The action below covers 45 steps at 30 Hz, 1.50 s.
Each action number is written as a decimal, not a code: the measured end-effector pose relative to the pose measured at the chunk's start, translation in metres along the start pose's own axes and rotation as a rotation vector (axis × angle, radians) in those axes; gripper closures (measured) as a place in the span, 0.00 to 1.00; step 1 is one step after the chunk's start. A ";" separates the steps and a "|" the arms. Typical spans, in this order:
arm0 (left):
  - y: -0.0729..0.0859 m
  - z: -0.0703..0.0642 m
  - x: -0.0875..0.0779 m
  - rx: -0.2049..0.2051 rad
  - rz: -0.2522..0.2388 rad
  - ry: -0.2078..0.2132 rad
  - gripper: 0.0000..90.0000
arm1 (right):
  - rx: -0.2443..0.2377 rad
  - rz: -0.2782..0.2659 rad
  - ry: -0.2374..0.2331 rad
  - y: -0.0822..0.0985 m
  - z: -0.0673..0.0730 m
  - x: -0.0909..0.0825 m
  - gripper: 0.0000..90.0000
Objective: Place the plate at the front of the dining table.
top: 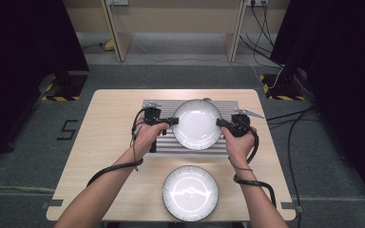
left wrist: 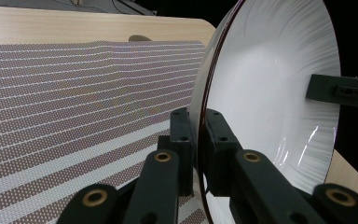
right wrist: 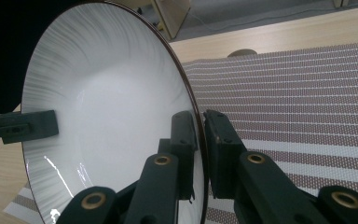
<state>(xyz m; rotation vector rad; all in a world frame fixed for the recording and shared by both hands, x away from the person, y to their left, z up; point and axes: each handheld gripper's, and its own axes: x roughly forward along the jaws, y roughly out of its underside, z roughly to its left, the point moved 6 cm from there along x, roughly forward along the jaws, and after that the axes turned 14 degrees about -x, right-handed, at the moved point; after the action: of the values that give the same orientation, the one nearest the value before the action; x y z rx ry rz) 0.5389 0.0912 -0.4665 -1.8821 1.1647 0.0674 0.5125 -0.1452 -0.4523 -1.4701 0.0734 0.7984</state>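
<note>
The left gripper and right gripper each pinch opposite rims of a white bowl, held over the striped placemat near the far edge of the desk. A second white bowl sits at the near edge. The step appears to be carrying the bowl with both grippers; next likely calls for moving level, both together.

Left gripper and right gripper face inward, jaws clamped.
</note>
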 end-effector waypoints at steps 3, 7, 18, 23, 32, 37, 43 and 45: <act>-0.001 0.001 0.002 -0.005 0.002 -0.010 0.92 | 0.002 -0.004 0.001 -0.001 -0.001 0.002 0.92; -0.003 0.000 0.004 -0.005 0.000 -0.017 0.92 | 0.001 -0.003 0.010 -0.001 -0.003 0.005 0.91; -0.005 0.000 0.008 -0.011 0.000 -0.017 0.92 | 0.009 -0.001 0.022 -0.003 -0.007 0.008 0.91; -0.005 -0.001 0.011 -0.016 -0.003 -0.011 0.92 | 0.008 -0.002 0.031 -0.004 -0.010 0.007 0.91; -0.008 -0.001 0.016 -0.018 -0.013 -0.004 0.92 | 0.010 -0.005 0.038 -0.007 -0.013 0.008 0.91; -0.009 0.002 0.018 -0.025 -0.006 -0.009 0.92 | 0.012 0.002 0.038 -0.007 -0.015 0.012 0.91; -0.011 0.005 0.022 -0.025 -0.005 -0.018 0.92 | 0.017 0.007 0.045 -0.007 -0.017 0.017 0.91; -0.011 0.006 0.023 -0.024 -0.003 -0.022 0.92 | 0.021 0.008 0.046 -0.008 -0.016 0.018 0.91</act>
<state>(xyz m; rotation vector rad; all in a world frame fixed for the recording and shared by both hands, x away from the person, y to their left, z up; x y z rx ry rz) 0.5625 0.0812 -0.4734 -1.8997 1.1508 0.1010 0.5363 -0.1514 -0.4571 -1.4694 0.1224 0.7684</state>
